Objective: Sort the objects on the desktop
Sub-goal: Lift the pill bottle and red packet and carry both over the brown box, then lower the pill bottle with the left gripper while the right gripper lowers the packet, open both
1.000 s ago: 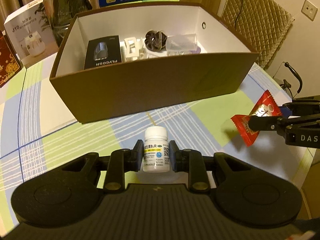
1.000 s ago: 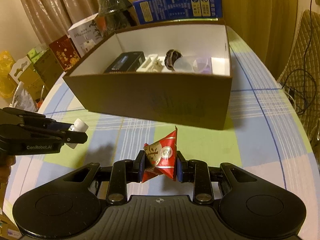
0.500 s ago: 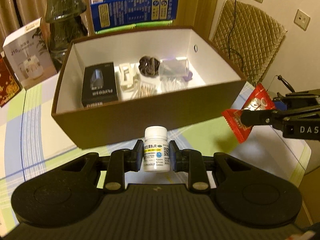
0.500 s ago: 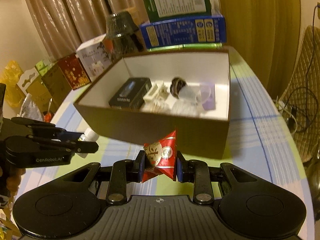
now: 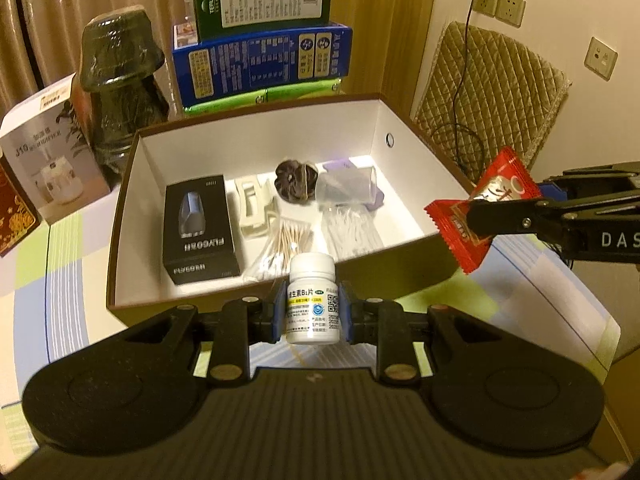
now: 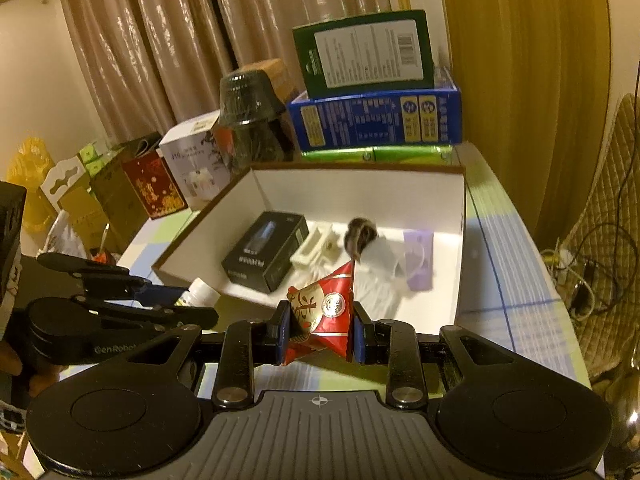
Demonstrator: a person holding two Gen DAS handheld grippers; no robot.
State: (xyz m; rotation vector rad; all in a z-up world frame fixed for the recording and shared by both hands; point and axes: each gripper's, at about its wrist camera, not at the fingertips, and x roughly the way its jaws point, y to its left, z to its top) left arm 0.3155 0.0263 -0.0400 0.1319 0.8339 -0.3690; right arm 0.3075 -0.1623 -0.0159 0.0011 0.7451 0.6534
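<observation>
- While both grippers carry their loads, the brown box (image 5: 276, 296) has slid from the top of each view toward the middle since a second ago, so its white floor now shows in full.
- Low at centre of the left wrist view, the left gripper (image 5: 313, 312) is closed tight on a white pill bottle (image 5: 313, 300), held upright, its cap overlapping the box's near wall.
- At the right edge of that view, the right gripper (image 5: 480, 216) pinches a red snack packet (image 5: 478, 200) beside the box's right rim; in its own view the packet (image 6: 320, 312) sits clamped between the pads, low at centre.
- Inside the box lie a black carton (image 5: 198, 232), a cream clip (image 5: 254, 210), cotton swabs (image 5: 282, 244), a dark hair tie (image 5: 296, 180) and a clear cup (image 5: 346, 190).
- Both items look lifted clear of the checked worktop (image 5: 60, 264) and level with the rim, so I judge the carry nearly done; release into the box is next.
- Free floor appears along the front edge.
</observation>
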